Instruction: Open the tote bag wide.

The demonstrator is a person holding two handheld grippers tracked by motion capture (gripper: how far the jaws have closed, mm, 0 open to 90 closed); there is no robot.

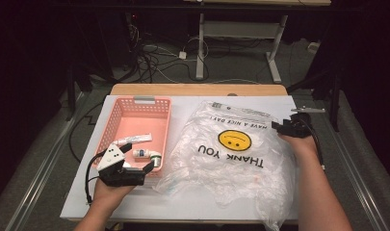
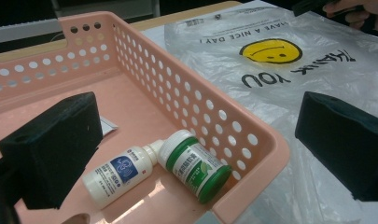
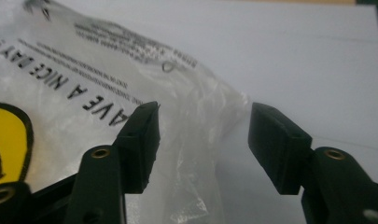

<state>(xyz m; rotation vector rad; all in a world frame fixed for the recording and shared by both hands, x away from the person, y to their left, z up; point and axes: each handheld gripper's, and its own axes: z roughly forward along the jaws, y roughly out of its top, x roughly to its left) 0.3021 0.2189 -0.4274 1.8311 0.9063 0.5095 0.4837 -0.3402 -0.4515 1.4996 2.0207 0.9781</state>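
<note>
On a white table (image 1: 192, 202) lies a clear plastic bag (image 1: 231, 159) with a yellow smiley and "THANK YOU", spread to the right of a pink perforated basket (image 1: 116, 115). At the bag's far right edge, the right gripper (image 3: 203, 140) holds its jaws apart astride the crinkled plastic, not pinching it. Over the basket's near corner hovers the left gripper (image 2: 196, 154), jaws wide apart and empty. Below it lie a white bottle (image 2: 119, 175) and a green-capped bottle (image 2: 193, 165), touching.

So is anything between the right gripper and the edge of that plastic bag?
Nothing visible. The right gripper has open jaws straddling the plastic bag at its crumpled edge, with only bare table beyond.
</note>
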